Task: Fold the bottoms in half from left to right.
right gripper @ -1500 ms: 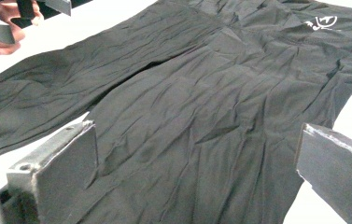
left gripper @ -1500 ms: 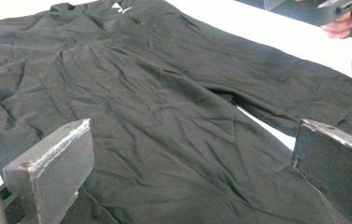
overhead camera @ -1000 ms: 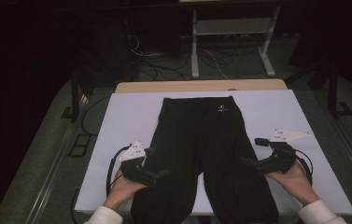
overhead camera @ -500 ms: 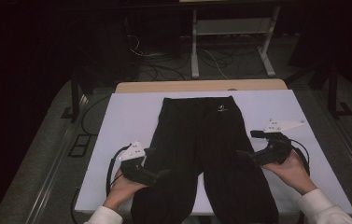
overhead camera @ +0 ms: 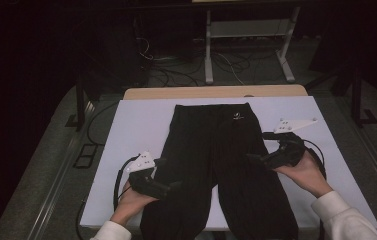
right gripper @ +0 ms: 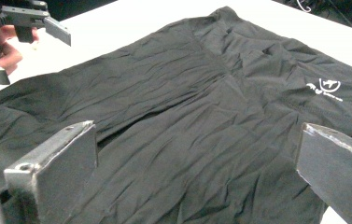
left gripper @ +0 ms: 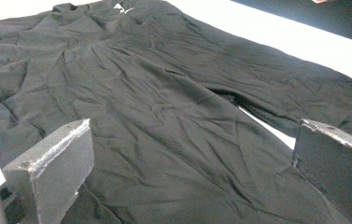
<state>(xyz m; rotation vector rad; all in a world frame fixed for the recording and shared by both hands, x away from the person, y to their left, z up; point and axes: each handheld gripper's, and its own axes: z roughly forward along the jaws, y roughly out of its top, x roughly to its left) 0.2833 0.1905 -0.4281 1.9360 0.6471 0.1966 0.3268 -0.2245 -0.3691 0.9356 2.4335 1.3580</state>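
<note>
Jaws wide apart and empty on my left gripper (overhead camera: 168,186) and right gripper (overhead camera: 256,157), over the black trousers' (overhead camera: 216,165) legs.

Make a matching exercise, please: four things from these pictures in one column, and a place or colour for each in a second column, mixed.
Things:
1. trousers
2. logo
3. left gripper
4. right gripper

Places or colours:
A. white print near the waistband
B. over the trousers' right edge
C. black, spread flat on the white table
D. over the trousers' left edge

Pairs: 1-C, 2-A, 3-D, 4-B
</note>
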